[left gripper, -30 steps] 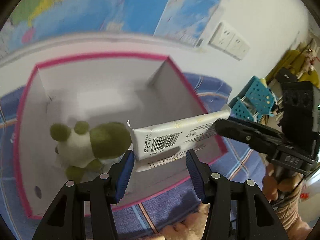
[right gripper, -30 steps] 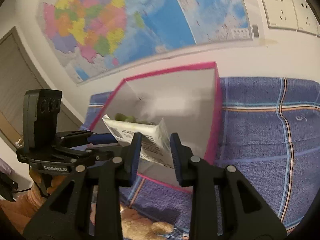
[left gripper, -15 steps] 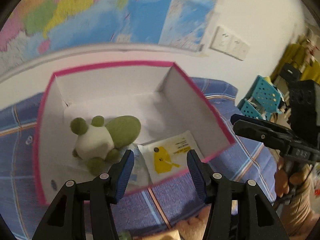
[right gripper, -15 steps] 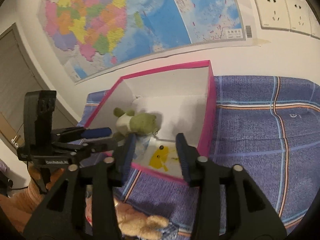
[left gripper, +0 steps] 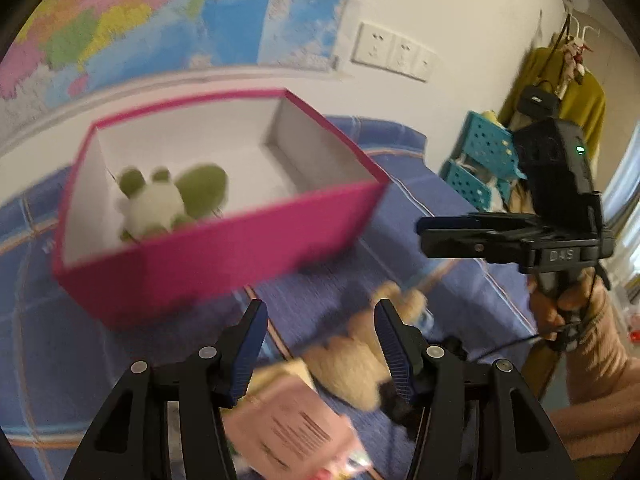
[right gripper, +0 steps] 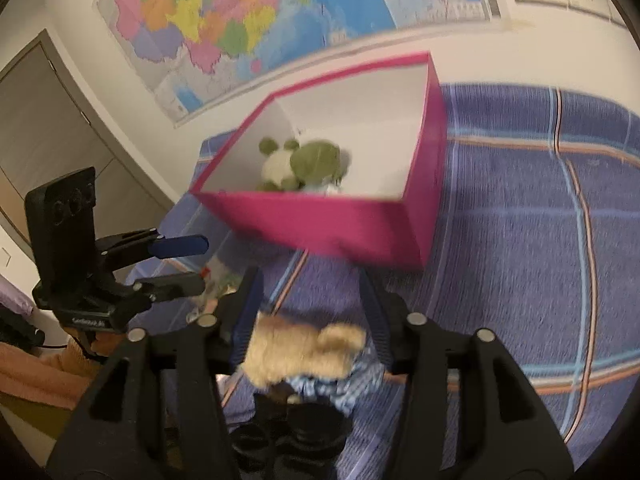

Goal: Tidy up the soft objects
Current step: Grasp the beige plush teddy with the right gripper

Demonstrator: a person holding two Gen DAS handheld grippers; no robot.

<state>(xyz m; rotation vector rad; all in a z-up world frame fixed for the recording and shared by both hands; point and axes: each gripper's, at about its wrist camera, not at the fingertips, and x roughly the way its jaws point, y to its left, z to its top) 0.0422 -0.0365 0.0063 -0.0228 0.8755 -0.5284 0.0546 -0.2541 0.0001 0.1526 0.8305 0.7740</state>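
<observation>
A pink box [left gripper: 224, 248] [right gripper: 320, 224] stands on the blue checked blanket, and a green and white plush panda [left gripper: 160, 200] [right gripper: 300, 164] lies inside it. On the blanket in front of the box lies a tan plush bear [left gripper: 360, 356] [right gripper: 304, 348]. My right gripper [right gripper: 310, 280] [left gripper: 424, 236] hovers over the bear; its jaws are opening, with the bear low between the fingers and no pad pressing on it. My left gripper [left gripper: 320, 308] [right gripper: 204, 262] is open and holds nothing. A pink packet [left gripper: 296, 428] lies below it.
The blanket [right gripper: 540, 280] spreads to the right of the box. Behind the box is a wall with a map [right gripper: 240, 20] and sockets [left gripper: 392, 56]. Teal crates [left gripper: 480, 160] and a hanging yellow garment [left gripper: 576, 104] stand at the right. A person's hand [left gripper: 560, 304] holds the right gripper.
The right gripper let go of the white packet, which dropped into the box. Both grippers drew back from the box, and the tan bear and pink packet came into view.
</observation>
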